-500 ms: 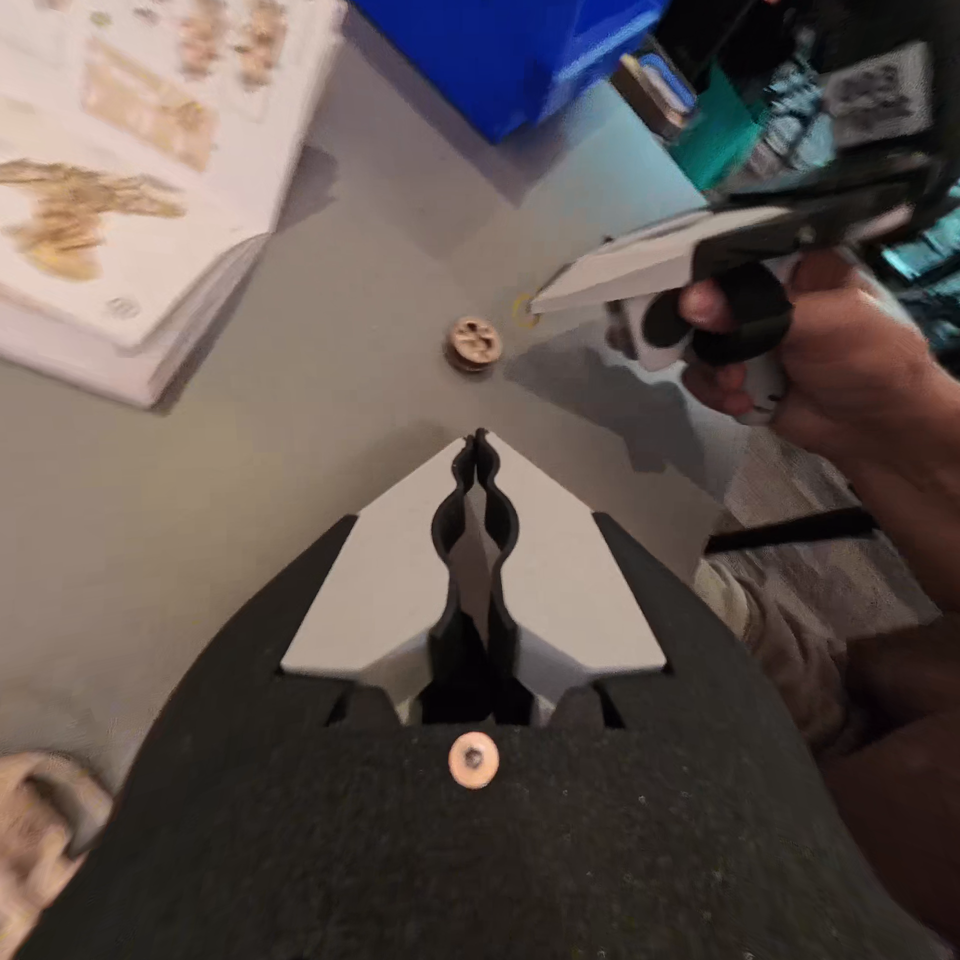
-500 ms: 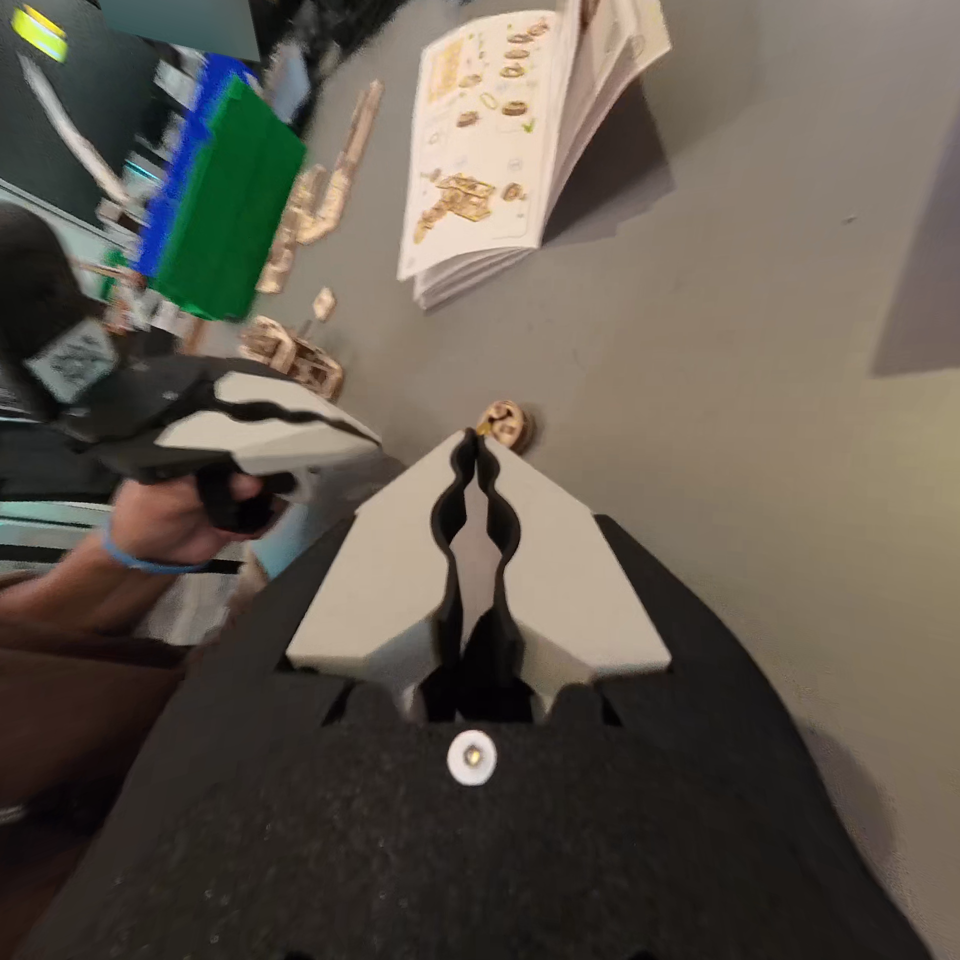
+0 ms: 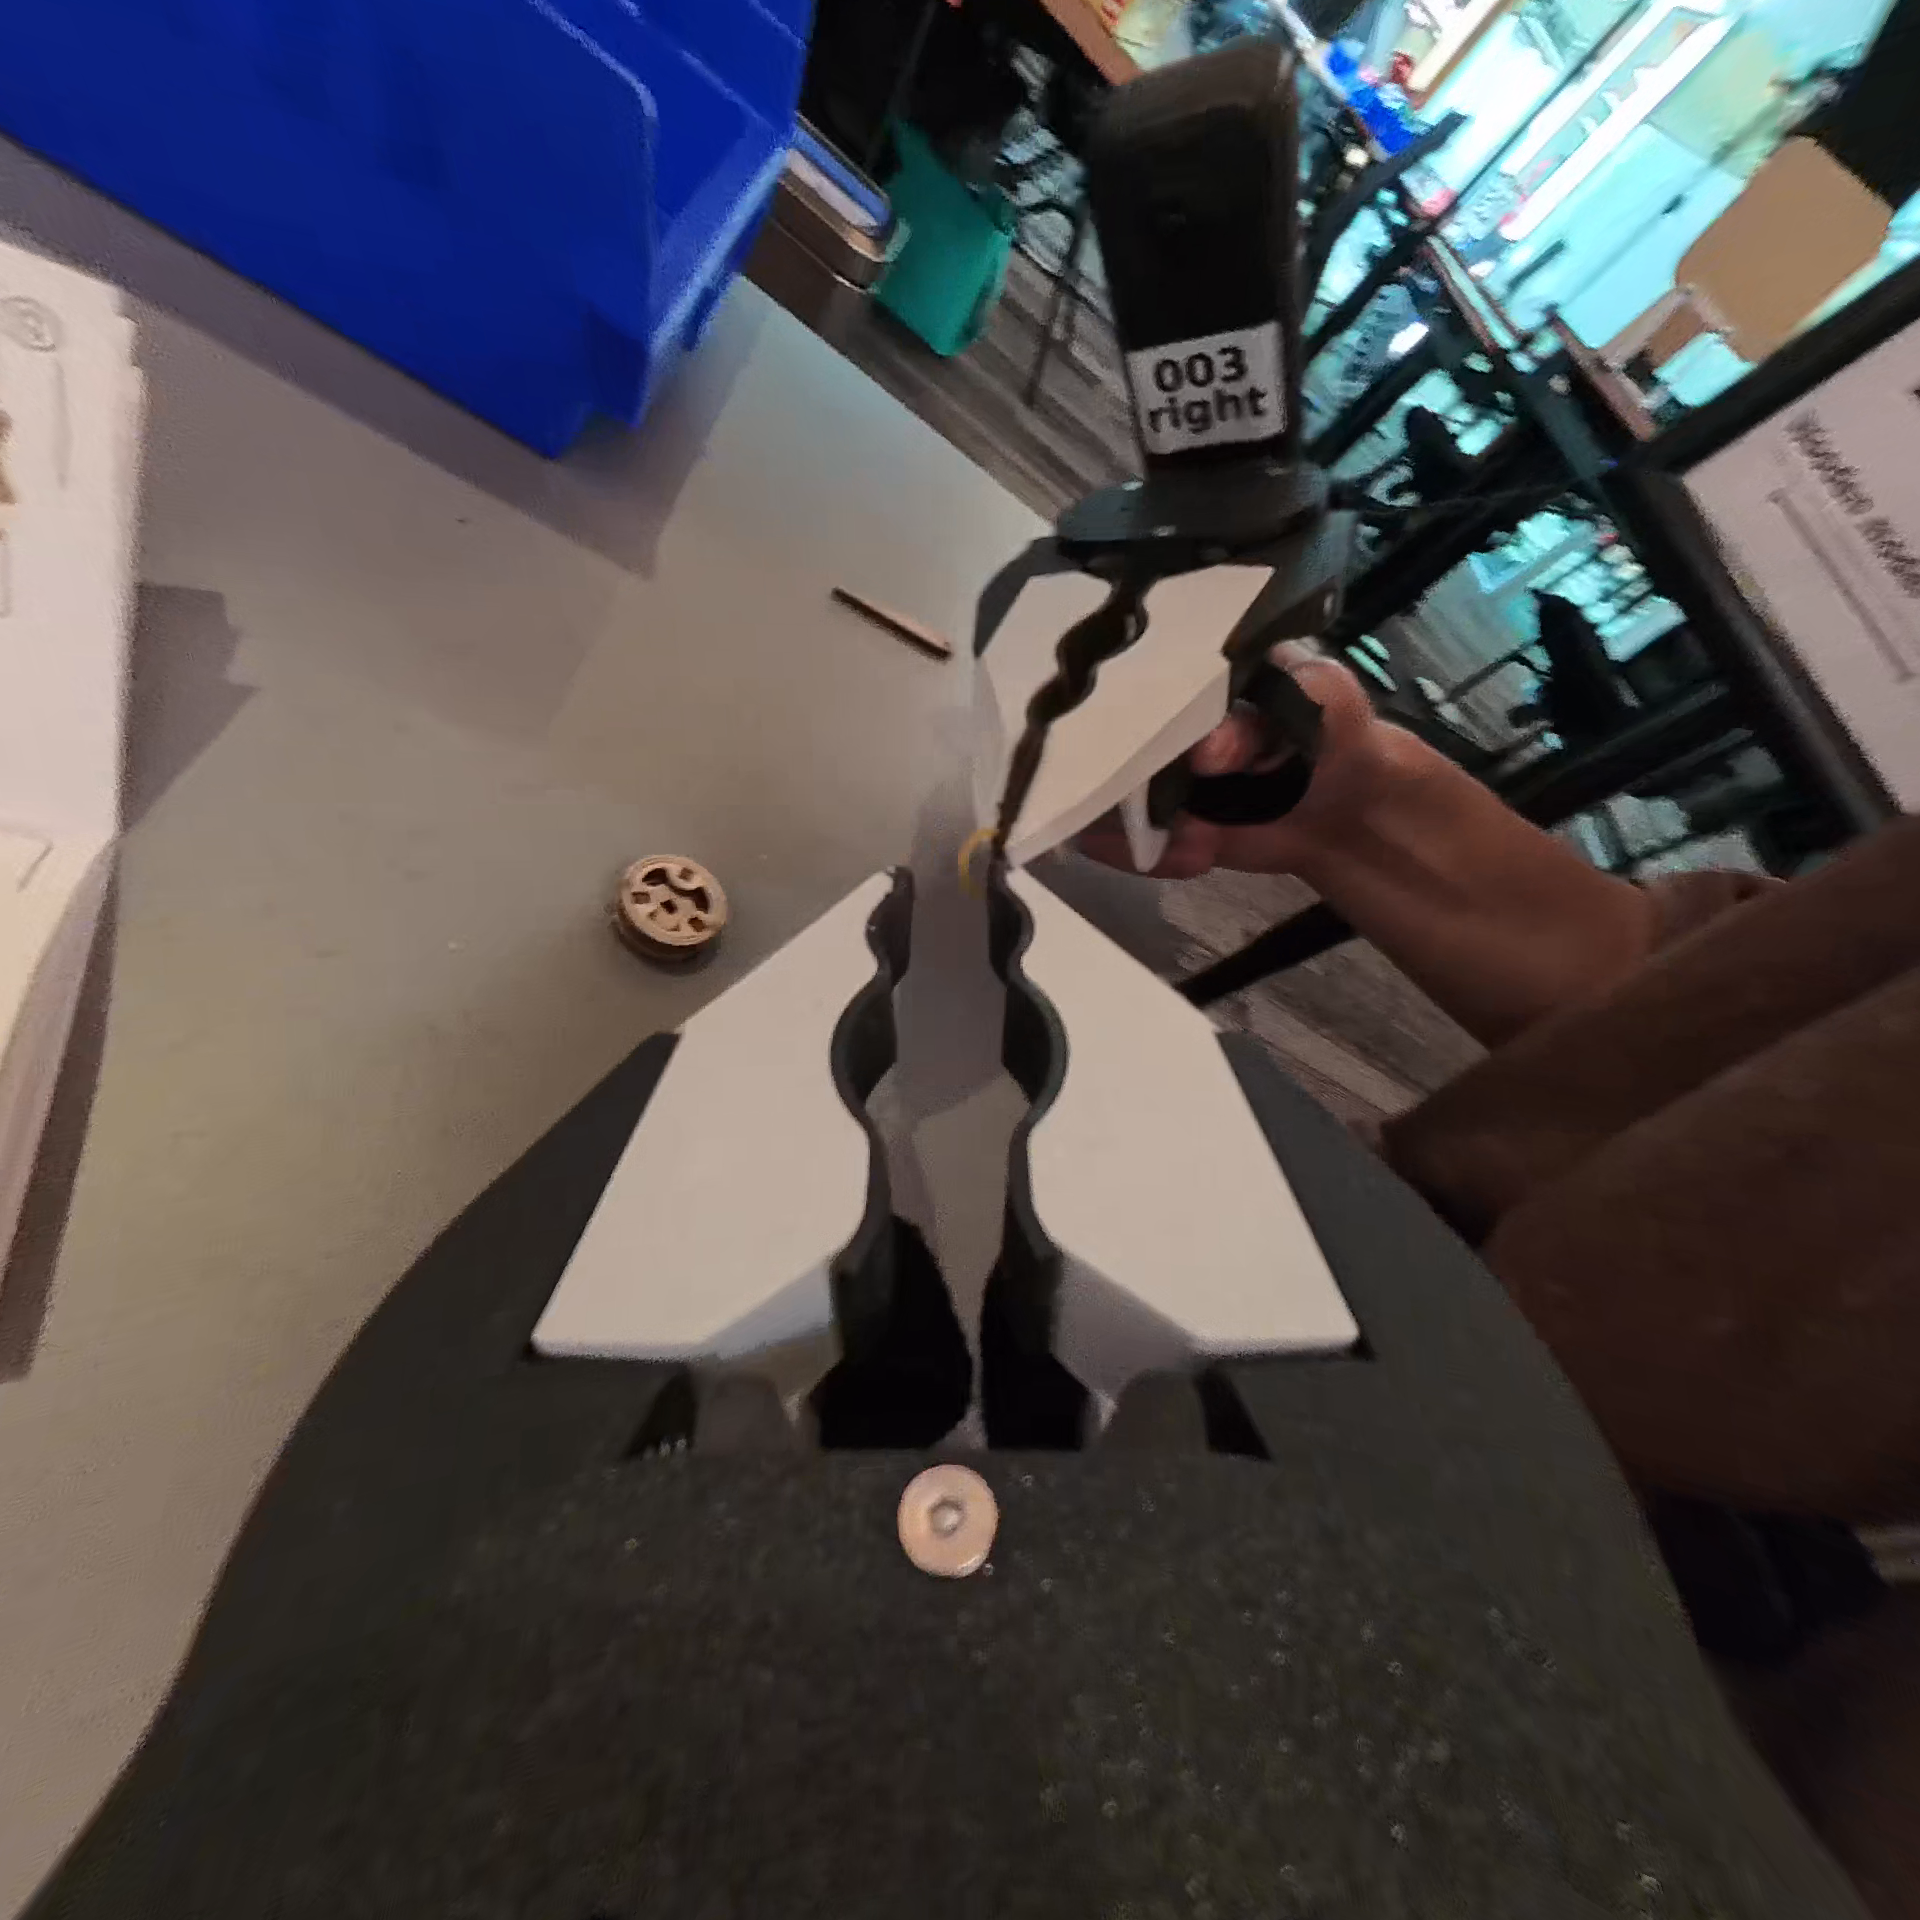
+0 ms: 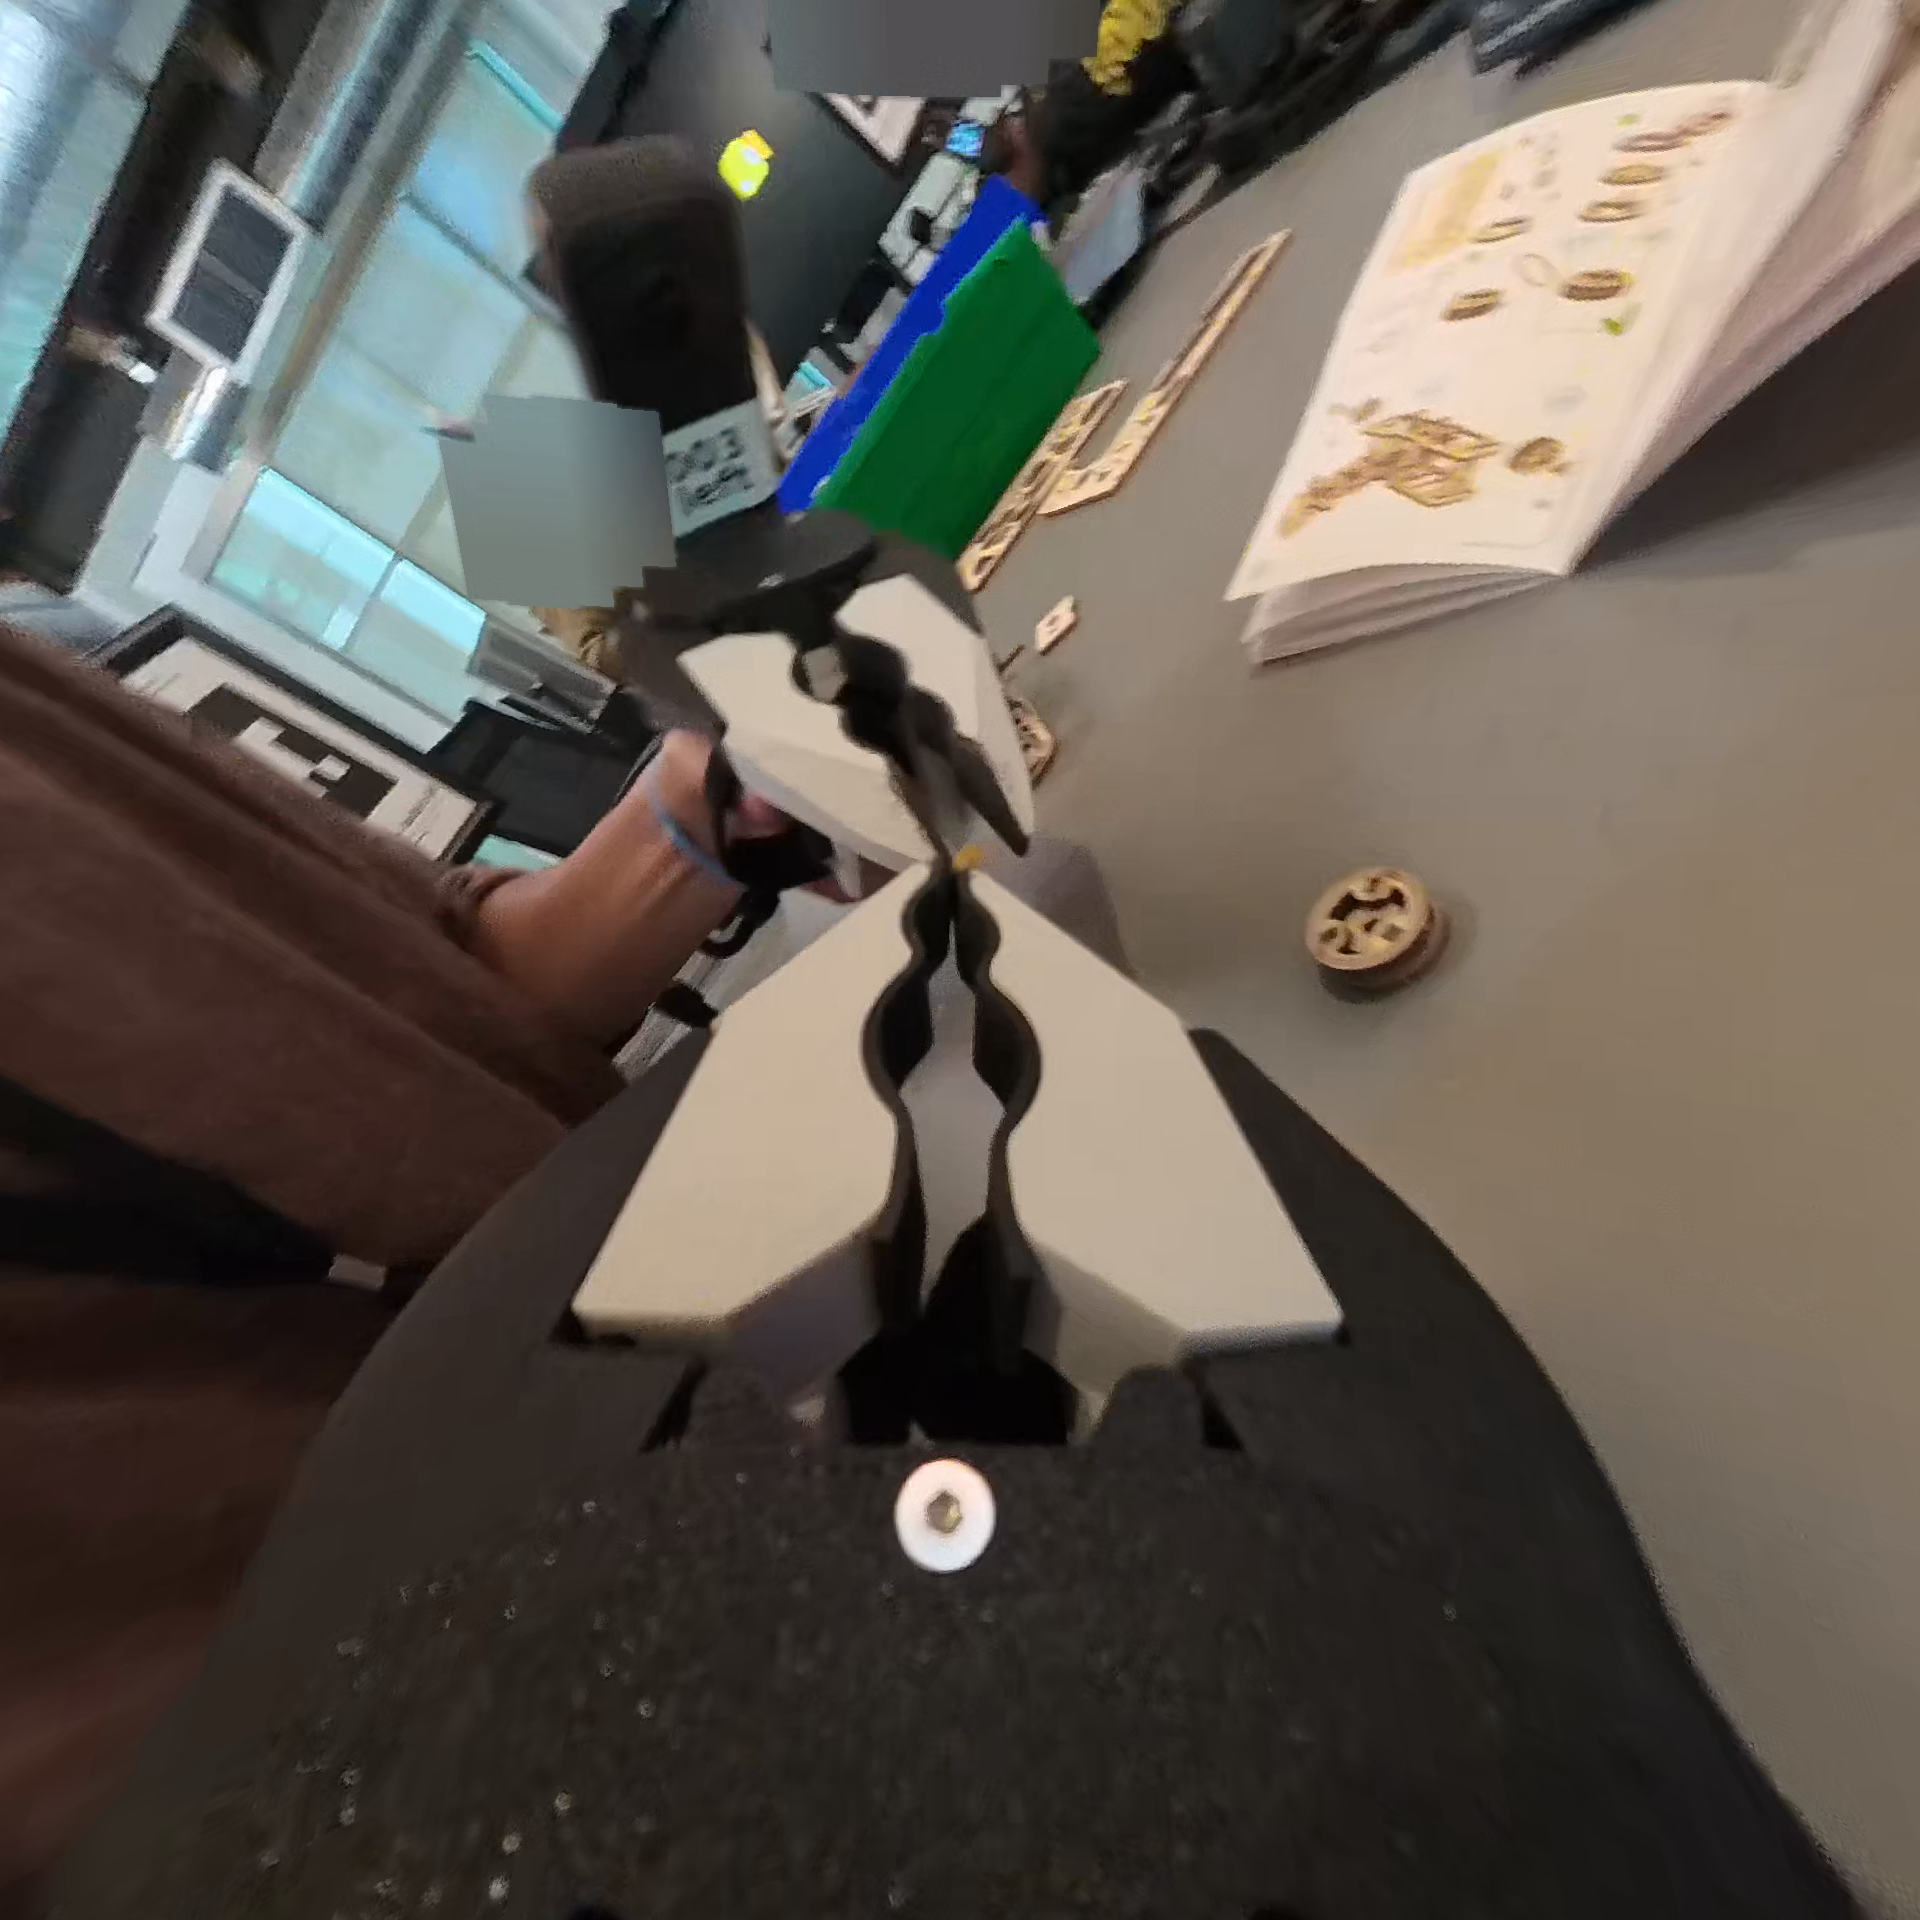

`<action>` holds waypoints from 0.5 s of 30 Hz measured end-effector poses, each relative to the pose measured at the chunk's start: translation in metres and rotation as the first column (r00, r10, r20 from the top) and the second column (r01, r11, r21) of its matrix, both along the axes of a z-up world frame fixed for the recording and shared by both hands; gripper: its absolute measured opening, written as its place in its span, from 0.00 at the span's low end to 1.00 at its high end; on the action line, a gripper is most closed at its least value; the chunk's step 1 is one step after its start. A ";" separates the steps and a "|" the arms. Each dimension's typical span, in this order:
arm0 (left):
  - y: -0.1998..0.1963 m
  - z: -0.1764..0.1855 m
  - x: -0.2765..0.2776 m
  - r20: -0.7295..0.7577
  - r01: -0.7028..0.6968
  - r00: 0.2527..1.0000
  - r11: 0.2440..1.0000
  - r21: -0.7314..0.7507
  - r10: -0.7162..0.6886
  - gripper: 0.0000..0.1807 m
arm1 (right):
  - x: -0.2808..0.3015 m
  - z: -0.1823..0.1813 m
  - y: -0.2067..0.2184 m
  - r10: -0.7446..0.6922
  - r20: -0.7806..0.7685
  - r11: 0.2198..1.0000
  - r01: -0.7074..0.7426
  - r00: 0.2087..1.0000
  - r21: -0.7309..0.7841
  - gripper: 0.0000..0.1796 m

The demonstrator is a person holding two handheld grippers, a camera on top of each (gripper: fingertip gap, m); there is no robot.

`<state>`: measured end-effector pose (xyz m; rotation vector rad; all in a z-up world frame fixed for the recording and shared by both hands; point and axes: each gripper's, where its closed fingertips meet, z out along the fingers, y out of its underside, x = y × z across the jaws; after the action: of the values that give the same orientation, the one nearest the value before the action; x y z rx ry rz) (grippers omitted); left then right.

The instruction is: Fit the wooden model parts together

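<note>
1. Yellow is the colour of the tiny ring [image 3: 968, 854] that the right tool [image 3: 1000, 836] pinches at its very tip, jaws drawn together on it; the piece is so small that little of it shows beyond the black pads.
2. The left tool [image 3: 943, 902] points tip to tip at the right one, its jaws slightly apart and empty, the ring just beyond them. Judging by this, it is held so to take over or steady the ring in mid-air.
3. Both tools hang above the grey desk [image 3: 416, 727], clear of its surface, which leaves room to turn the ring freely.
4. The round wooden wheel [image 3: 670, 907] lies flat on the desk, near the tips but apart from them; it is probably the piece the ring must go on.
5. An open instruction booklet [image 4: 1507, 364] lies farther along the desk, pages up, likely for reference, with wooden part sheets [image 4: 1143, 416] and a green bin [image 4: 956, 405] beyond.
</note>
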<state>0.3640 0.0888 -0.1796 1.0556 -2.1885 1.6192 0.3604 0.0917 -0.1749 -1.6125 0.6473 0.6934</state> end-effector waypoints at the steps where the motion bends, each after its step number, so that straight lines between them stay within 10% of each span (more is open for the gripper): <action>1: -0.002 0.003 -0.005 -0.018 0.049 0.999 0.999 -0.023 -0.049 0.05 | -0.004 0.002 0.000 0.024 0.016 1.000 -0.024 1.000 0.007 0.00; 10: -0.011 0.018 -0.013 -0.044 0.191 0.979 0.973 -0.129 -0.198 0.00 | -0.008 0.003 -0.004 0.075 0.025 0.997 -0.075 0.997 0.005 0.00; 15: 0.001 -0.023 0.021 -0.042 0.033 0.999 0.984 0.177 -0.026 0.00 | 0.026 -0.035 -0.001 -0.076 0.036 0.971 0.082 0.996 -0.224 0.00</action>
<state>0.3851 0.0897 -0.2031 1.0860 -2.3462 1.3988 0.3868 0.0903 -0.2100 -1.7910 0.7888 0.5536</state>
